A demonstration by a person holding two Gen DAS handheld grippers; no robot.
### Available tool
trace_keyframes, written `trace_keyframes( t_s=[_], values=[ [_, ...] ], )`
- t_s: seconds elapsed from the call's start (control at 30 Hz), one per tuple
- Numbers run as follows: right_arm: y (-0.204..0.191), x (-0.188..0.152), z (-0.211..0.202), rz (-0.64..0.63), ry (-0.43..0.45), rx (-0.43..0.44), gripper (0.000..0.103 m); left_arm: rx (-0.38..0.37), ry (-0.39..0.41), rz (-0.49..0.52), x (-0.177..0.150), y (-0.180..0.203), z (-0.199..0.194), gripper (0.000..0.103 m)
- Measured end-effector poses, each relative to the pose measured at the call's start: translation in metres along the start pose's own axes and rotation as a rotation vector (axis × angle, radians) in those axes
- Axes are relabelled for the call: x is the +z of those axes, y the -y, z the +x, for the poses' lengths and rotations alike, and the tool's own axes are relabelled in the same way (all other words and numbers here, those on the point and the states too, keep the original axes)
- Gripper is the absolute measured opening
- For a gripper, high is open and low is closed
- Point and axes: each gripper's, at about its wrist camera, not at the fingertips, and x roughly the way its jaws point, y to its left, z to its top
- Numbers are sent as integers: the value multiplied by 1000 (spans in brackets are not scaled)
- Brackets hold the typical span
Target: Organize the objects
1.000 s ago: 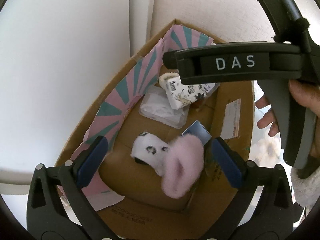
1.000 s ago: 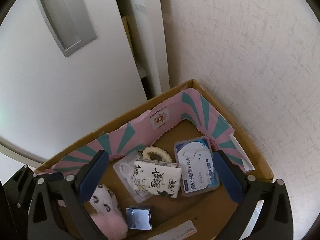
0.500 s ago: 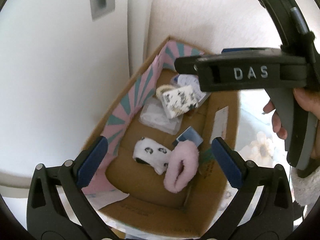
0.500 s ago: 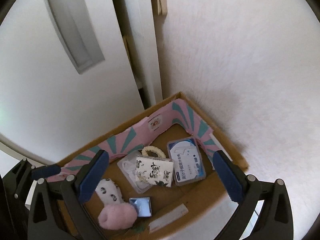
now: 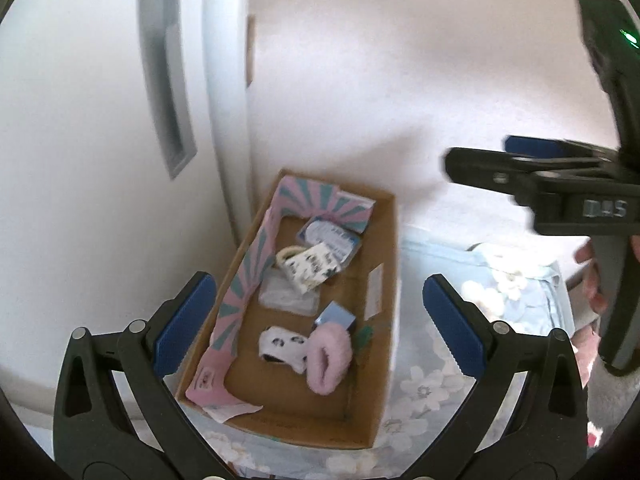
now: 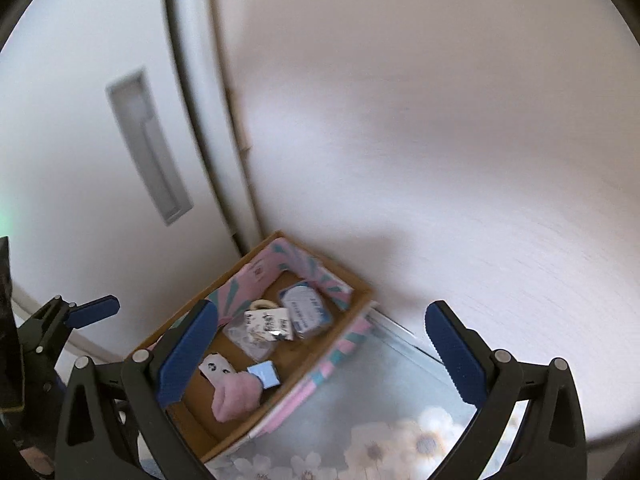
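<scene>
An open cardboard box [image 5: 390, 280] with a pink-and-teal liner sits in the corner. In it lie a pink fluffy sock [image 5: 328, 360], a white spotted sock [image 5: 280, 344], a small blue square [image 5: 336, 316], a clear packet [image 5: 288, 298], a patterned tissue pack [image 5: 312, 270], a cream ring [image 5: 285, 254] and a blue-white pack [image 5: 330, 236]. My left gripper [image 5: 317, 280] hangs open well above the box, holding nothing. My right gripper [image 6: 320, 306] is also open and empty, high above the box [image 6: 280, 404]. In the left wrist view the right gripper [image 5: 476, 156] shows at the upper right.
A white cabinet door with a recessed handle [image 5: 164, 92] stands left of the box, and a white wall [image 5: 400, 80] behind it. The box rests on a floral cloth [image 5: 432, 384]. A hand [image 5: 592, 280] holds the right gripper's grip. Both views are motion-blurred.
Both grippers have drawn back and up from the box, which now looks smaller and farther. The right gripper has shifted rightward in the left wrist view. The box contents have not moved.
</scene>
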Motion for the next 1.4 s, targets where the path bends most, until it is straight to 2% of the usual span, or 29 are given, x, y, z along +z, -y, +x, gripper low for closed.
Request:
trace_keyframes(
  t_s=[0.27, 0.53, 0.7, 1.07, 1.4],
  values=[
    [43, -41, -63, 190, 61, -247, 103, -94, 40, 103, 20, 28, -9, 103],
    [76, -89, -87, 383, 50, -371, 103, -165, 73, 197, 28, 63, -11, 103],
    [86, -105, -88, 431, 35, -427, 103, -203, 64, 222, 24, 77, -6, 103],
    [94, -115, -104, 459, 34, -440, 103, -222, 49, 246, 21, 90, -3, 103],
    [96, -118, -100, 461, 35, -425, 103, -208, 44, 241, 19, 89, -5, 103]
  ],
)
